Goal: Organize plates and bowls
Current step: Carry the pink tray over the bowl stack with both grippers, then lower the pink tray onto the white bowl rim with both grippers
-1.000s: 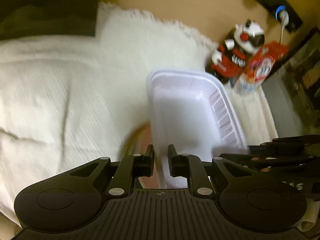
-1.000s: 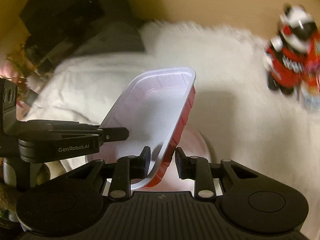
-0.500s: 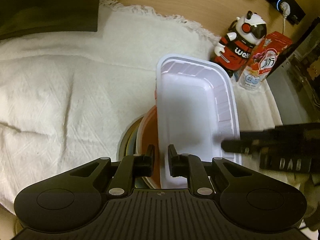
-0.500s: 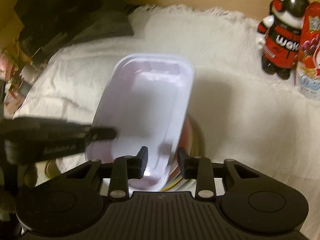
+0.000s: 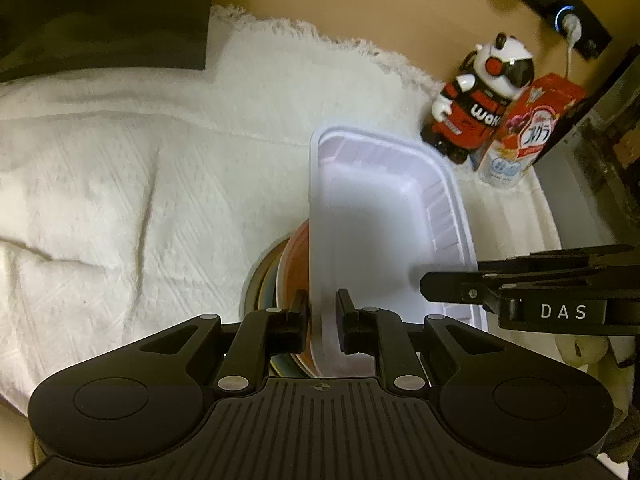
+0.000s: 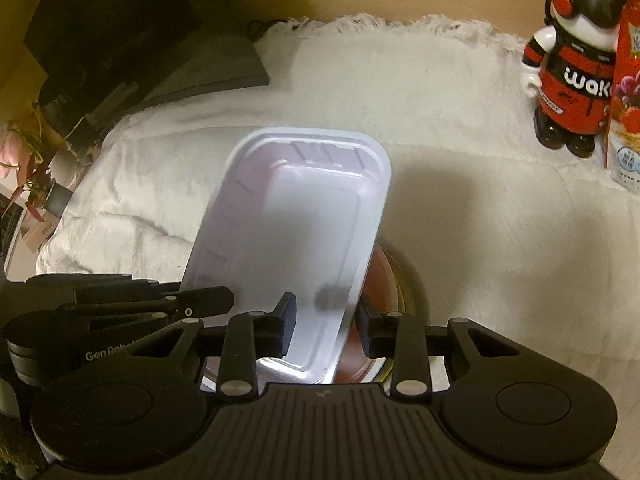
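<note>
Lowering the white tray (image 5: 372,216) level onto the stacked plates (image 5: 294,256) matters. Left view: left gripper (image 5: 322,316) fingers pinch the tray's near rim, toy robot (image 5: 480,100) beyond. Right view: right gripper (image 6: 326,320) fingers are closing loosely astride the tray's edge, not pressing; a plant shows only here.

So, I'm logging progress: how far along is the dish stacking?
Done: a red round bowl and plates sit stacked on the white cloth. In hand: the white rectangular plastic tray, gripped by the left tool, the right tool closing its jaws around the rim. Left: probably releasing it.
</note>
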Motion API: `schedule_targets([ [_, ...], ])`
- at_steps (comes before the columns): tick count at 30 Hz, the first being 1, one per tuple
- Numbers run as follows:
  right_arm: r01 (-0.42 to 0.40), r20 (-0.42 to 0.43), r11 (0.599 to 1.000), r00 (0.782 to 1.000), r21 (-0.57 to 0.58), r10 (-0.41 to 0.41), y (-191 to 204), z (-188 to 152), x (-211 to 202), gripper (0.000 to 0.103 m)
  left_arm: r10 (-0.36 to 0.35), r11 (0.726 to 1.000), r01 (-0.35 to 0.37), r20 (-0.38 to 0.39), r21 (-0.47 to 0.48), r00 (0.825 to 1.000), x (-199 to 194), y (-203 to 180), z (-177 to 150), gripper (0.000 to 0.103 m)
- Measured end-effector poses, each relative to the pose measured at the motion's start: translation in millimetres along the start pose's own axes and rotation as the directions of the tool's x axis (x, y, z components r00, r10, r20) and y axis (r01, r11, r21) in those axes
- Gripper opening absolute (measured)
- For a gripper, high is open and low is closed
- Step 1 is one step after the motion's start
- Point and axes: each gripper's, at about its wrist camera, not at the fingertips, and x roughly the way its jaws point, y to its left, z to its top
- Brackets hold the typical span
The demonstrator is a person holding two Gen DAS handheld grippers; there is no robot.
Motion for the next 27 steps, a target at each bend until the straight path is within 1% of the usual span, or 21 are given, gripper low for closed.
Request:
schedule_targets([
  [3,-0.023,0.002,1.0,1.0,0.004,0.023,0.6,-0.5,-8.8,0.032,-0.021,1.0,0.021,0.005,-0.008,1.0,-8.0,2.9,-0.1,0.016],
  [6,-0.044,-0.001,0.999,0.999,-0.005,0.044,0.2,-3.3,-14.4,0.032,-0.028,1.0,0.028,-0.026,-0.008,0.999,-4.8,5.2,-3.9,0.016],
  [8,-0.045,-0.027,0.999,0.999,-0.014,0.045,0.1,-8.7,-9.9,0.032,-0.038,0.999,0.038,-0.052,-0.011,0.998,1.9,6.5,-7.1,0.016],
  [10,-0.046,-0.055,0.999,0.997,-0.006,0.045,-2.1,-12.7,-2.4,0.032,-0.049,0.999,0.048,-0.061,-0.024,0.997,4.8,8.0,-8.9,0.016],
  [14,-0.039,-0.071,0.999,0.997,0.02,0.041,-6.8,-14.0,4.8,0.032,-0.051,0.999,0.05,-0.057,-0.02,0.997,1.8,7.4,-8.7,0.016],
  [16,-0.039,-0.065,0.999,0.997,0.017,0.04,-6.6,-12.5,1.9,0.032,-0.06,0.998,0.059,-0.05,-0.023,0.997,-2.3,8.7,-6.5,0.016],
  [19,-0.034,-0.035,0.999,0.999,0.007,0.034,-6.3,-8.1,-6.7,0.032,-0.085,0.995,0.084,-0.02,-0.051,0.996,-12.4,13.9,1.1,0.016],
  [22,-0.026,-0.001,0.999,1.0,0.02,0.026,-10.8,-1.9,-13.3,0.032,-0.076,0.994,0.077,0.009,-0.08,0.997,-17.4,19.9,9.3,0.015],
  [24,-0.023,0.009,0.999,1.0,0.034,0.023,-14.0,2.2,-13.2,0.032,-0.089,0.992,0.088,-0.002,-0.093,0.996,-15.0,22.5,12.2,0.015],
  [27,-0.029,-0.002,0.999,1.0,0.04,0.029,-15.5,2.5,-7.5,0.032,-0.133,0.985,0.127,-0.047,-0.114,0.99,-7.7,22.7,11.4,0.015],
])
